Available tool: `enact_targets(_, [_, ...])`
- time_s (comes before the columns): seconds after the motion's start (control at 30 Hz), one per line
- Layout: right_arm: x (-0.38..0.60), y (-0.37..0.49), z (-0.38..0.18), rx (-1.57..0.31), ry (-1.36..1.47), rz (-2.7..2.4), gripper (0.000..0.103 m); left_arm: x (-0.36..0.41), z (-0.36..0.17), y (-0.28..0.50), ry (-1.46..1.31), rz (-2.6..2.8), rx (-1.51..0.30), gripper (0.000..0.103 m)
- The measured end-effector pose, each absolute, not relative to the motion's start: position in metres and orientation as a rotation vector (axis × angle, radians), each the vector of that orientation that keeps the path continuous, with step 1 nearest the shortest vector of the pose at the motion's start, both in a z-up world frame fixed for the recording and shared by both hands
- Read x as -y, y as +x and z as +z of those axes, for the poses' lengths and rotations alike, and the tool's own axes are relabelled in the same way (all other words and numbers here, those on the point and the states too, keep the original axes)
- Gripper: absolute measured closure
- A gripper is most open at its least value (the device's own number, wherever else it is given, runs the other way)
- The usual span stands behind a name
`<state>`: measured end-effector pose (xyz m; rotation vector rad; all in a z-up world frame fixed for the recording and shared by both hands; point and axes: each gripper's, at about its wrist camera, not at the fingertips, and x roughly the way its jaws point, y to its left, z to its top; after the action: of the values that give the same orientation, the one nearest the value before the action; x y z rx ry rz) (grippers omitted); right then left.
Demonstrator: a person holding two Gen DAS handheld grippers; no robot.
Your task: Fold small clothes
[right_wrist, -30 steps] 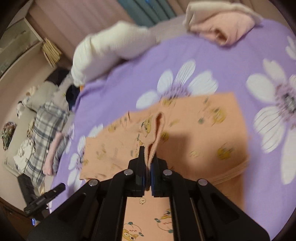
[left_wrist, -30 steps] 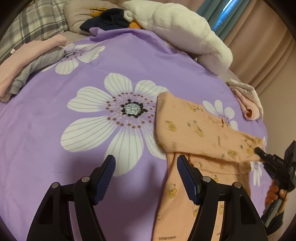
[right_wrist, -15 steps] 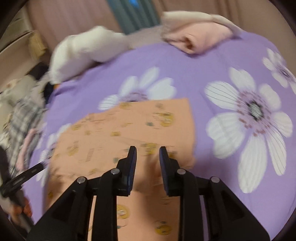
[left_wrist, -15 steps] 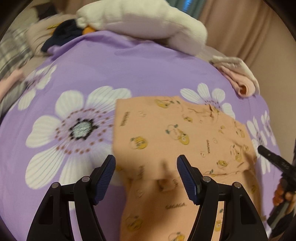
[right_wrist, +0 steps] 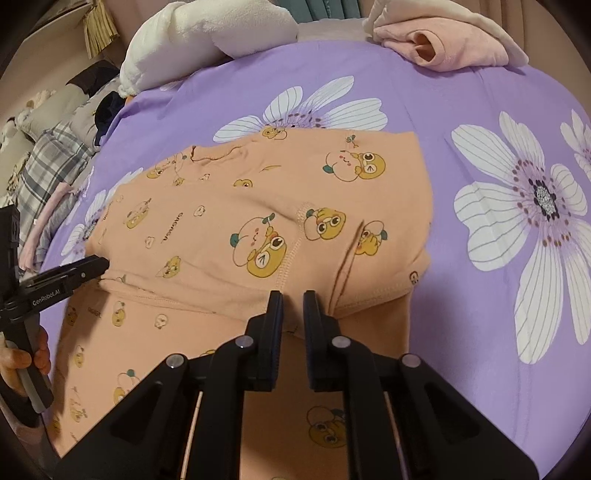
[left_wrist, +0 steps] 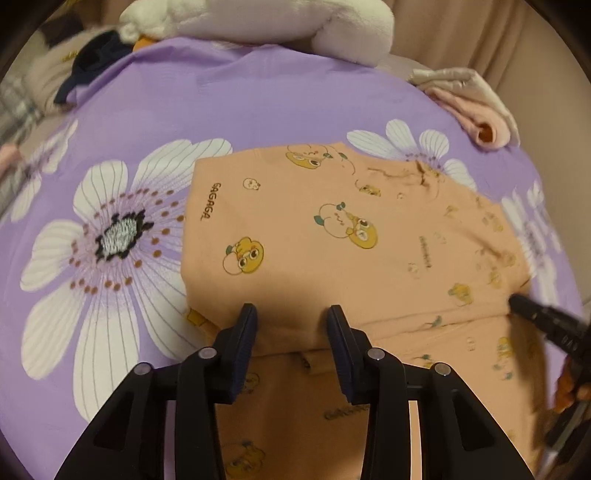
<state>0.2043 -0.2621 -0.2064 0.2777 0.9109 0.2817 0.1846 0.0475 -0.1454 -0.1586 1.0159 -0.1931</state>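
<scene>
Peach garment [left_wrist: 332,236] printed with cartoon ducks lies on the purple flowered bedspread [left_wrist: 236,107], its upper part folded over the lower part so the folded edge runs across both views. The left gripper [left_wrist: 291,317] straddles that folded edge near its left end; its jaws have just been closing and now stand at a middling gap, with the cloth's edge between them, though the pads do not visibly press it. The right gripper [right_wrist: 293,300] sits at the same folded edge near its other end; its jaws have just been narrowing to a slim gap, with cloth lying under the tips and no pinch to be seen. In the right wrist view the left gripper's tip [right_wrist: 92,266] touches the far corner of the fold, with a hand [right_wrist: 22,362] on its handle. A pink folded garment [right_wrist: 443,48] and a white plush pillow [right_wrist: 207,33] lie at the bed's far edge, well apart from the peach cloth.
</scene>
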Motion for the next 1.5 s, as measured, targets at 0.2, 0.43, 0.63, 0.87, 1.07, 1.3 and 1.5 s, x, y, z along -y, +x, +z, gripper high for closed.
enact_targets(0.2, [0.28,0.166,-0.188,-0.873,0.37,0.336,0.066,-0.081,-0.127,0.146,-0.293,-0.227,-1.008,0.037])
enact_targets(0.43, [0.326,0.11,-0.196,-0.879,0.518,0.333,0.047,-0.131,-0.14,0.096,-0.513,-0.279,-1.07,0.035])
enact_targets(0.63, [0.359,0.081,-0.232,-0.944,0.684,0.321,0.047,-0.134,-0.157,0.075,-0.63,-0.382,-1.089,0.035])
enact_targets(0.87, [0.343,0.068,-0.25,-0.943,0.829,0.497,0.049,-0.124,-0.164,0.067,-0.741,-0.508,-1.095,0.035])
enact_targets(1.07, [0.322,0.039,-0.252,-0.984,0.797,0.596,0.054,-0.122,-0.166,0.038,-0.754,-0.579,-1.121,0.035])
enact_targets(1.3, [0.317,0.007,-0.257,-1.012,0.819,0.642,0.058,-0.114,-0.166,0.0,-0.729,-0.639,-1.149,0.035])
enact_targets(1.5, [0.308,-0.007,-0.258,-1.031,0.819,0.667,0.059,-0.111,-0.17,-0.003,-0.759,-0.626,-1.156,0.045])
